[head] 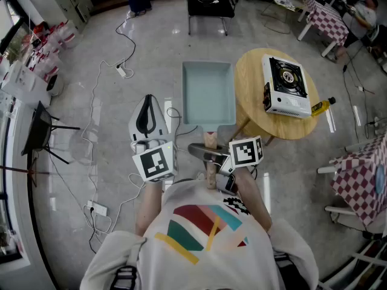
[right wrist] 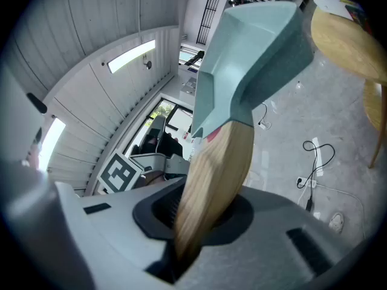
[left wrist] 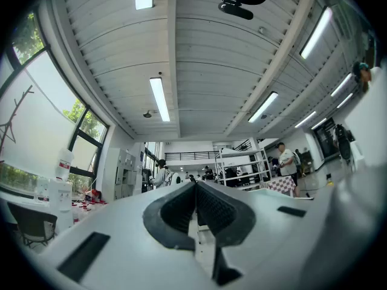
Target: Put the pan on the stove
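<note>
- Left of the stove (head: 284, 84), the tabletop (head: 249, 95) lies bare.
- Farther left of the stove hangs the pan (head: 208, 92), beside the tabletop's edge.
- Yellow bottle (head: 322, 106) just right of the stove.

Pan (head: 208, 95) in the air, stove (head: 284, 84) on the bench (head: 251, 110)

The square teal pan is hanging open side up above the floor, its wooden handle sitting clamped in the right tool (right wrist: 192, 225). The white portable stove is lying flat nearby on the round wooden bench

One pan (head: 208, 95), one stove (head: 284, 83), one round table (head: 251, 115), two tools, left tool (head: 147, 103), right tool (head: 209, 154), perhaps one yellow bottle (head: 320, 107)
</note>
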A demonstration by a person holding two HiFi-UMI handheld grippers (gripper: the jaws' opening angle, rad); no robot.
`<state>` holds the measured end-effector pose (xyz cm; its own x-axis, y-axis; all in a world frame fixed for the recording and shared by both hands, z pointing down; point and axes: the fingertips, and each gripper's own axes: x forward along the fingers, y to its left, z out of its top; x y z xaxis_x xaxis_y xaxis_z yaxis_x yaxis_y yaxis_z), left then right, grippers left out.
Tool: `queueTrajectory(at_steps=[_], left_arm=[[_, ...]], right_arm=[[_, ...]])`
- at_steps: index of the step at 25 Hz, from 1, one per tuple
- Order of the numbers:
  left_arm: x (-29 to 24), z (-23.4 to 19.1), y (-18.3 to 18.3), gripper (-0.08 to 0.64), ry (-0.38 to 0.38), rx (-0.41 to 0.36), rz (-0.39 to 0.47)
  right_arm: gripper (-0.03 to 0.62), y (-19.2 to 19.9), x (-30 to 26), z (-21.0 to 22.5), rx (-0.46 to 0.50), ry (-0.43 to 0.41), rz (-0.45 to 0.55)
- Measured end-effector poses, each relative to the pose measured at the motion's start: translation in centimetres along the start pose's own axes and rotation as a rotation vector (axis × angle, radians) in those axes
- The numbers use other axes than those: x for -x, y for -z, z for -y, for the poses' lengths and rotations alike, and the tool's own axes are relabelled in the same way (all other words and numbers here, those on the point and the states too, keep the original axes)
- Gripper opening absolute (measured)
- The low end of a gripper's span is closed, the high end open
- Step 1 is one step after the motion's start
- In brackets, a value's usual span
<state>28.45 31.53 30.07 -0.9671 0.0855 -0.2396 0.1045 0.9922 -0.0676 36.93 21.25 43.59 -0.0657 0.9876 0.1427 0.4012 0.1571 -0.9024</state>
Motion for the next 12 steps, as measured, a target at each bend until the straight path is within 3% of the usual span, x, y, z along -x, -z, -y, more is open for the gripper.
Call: queueTrajectory(at_steps=[12], left_arm=[[0.08,-0.56,0.45,0.008,-0.015,-0.019,-0.015]], right_arm=[[0.038,0.39,0.14,0.29,0.028,0.029,-0.008]])
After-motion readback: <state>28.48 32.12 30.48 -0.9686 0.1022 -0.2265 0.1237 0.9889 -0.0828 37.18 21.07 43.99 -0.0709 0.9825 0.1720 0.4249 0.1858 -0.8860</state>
